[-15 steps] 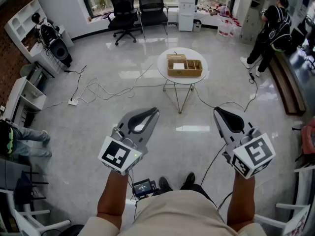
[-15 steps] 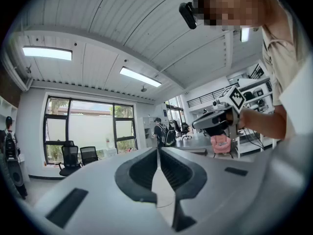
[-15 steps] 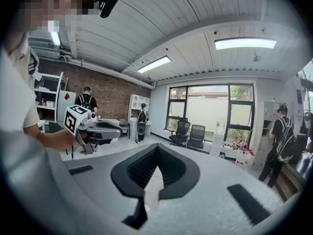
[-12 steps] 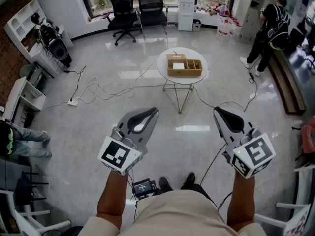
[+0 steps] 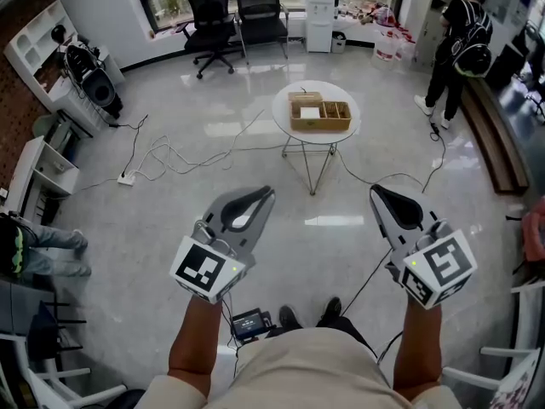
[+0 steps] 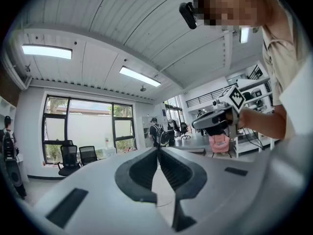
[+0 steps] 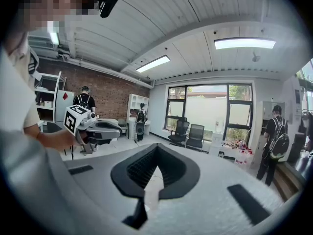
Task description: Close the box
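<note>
Head view, from the left: white shelving [image 5: 38, 32] stands against a brick wall, with a black speaker [image 5: 100, 88] on the floor near it. A person's legs in jeans [image 5: 51, 250] show at the left edge. A white power strip [image 5: 126, 177] lies on the glossy floor, and loose cables [image 5: 183, 156] run from it toward the middle of the room. Two black office chairs [image 5: 213, 11] stand by the windows at the far wall.

The left claw [image 5: 266, 192] is held low in front of the person, pointing forward. In the left gripper view its jaws meet along their whole length, closed with nothing between them.

Beyond and between the two claws, well apart from both, a round white counter [image 5: 283, 119] stands on thin metal legs. The box [image 5: 319, 116] sits on top of it: light wood, open at the top, with dividers visible inside and a white piece in one compartment. A white water dispenser [image 5: 321, 15] stands at the far wall behind it.

The right claw [image 5: 375, 192] is level with the left one and also points forward. In the right gripper view its jaws are pressed together and hold nothing.

At the far right, a person in dark clothes with a backpack [image 5: 456, 45] stands facing away beside a long bench [image 5: 494, 143].
</note>
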`<state>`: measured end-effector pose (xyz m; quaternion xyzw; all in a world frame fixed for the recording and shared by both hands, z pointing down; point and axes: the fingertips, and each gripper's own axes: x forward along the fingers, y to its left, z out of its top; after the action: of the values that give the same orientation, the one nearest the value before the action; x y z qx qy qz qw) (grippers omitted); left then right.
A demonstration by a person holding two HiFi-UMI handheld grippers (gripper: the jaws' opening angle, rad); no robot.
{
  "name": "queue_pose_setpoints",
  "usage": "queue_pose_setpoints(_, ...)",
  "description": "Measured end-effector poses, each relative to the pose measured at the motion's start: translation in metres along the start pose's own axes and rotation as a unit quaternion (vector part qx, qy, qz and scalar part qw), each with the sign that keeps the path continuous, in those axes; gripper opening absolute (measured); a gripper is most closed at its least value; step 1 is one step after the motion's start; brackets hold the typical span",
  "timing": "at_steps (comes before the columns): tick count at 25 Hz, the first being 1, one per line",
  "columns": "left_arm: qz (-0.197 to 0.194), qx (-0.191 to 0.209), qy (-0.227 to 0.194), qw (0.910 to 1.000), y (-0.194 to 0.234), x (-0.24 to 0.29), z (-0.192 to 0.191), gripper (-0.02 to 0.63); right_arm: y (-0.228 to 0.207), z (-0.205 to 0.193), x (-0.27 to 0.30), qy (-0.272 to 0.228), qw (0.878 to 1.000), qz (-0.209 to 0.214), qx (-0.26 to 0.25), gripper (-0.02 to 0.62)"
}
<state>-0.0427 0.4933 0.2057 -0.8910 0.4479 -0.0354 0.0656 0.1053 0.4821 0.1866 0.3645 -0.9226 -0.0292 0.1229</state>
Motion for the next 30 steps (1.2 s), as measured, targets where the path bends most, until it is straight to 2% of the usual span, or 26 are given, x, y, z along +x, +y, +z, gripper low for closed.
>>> queue_pose_setpoints(8,-0.007,-0.001,0.001,1.0000,0.008,-0.001,-0.003,0.023,0.001,0.003,0.007,-0.008,1.000,-0.005,0.016,-0.008)
queue_pose_setpoints(15,-0.006,-0.002,0.009,0.9999,0.018,0.017,-0.011,0.022,-0.019,0.001,0.024,-0.015,0.999,0.006,0.033,-0.008)
queue_pose_setpoints(21,0.008,-0.007,0.035,0.9993,0.035,0.049,-0.018,0.021,-0.067,0.001,0.052,-0.023,0.999,0.017,0.039,-0.008)
queue_pose_setpoints(25,0.034,-0.007,0.043,0.9985,0.056,0.087,-0.025,0.022,-0.109,-0.004,0.083,-0.028,0.998,0.031,0.042,-0.008)
queue_pose_setpoints(30,0.045,-0.016,0.055,0.9974,0.070,0.131,-0.036,0.022,-0.159,-0.011,0.116,-0.027,0.997,0.048,0.047,-0.008)
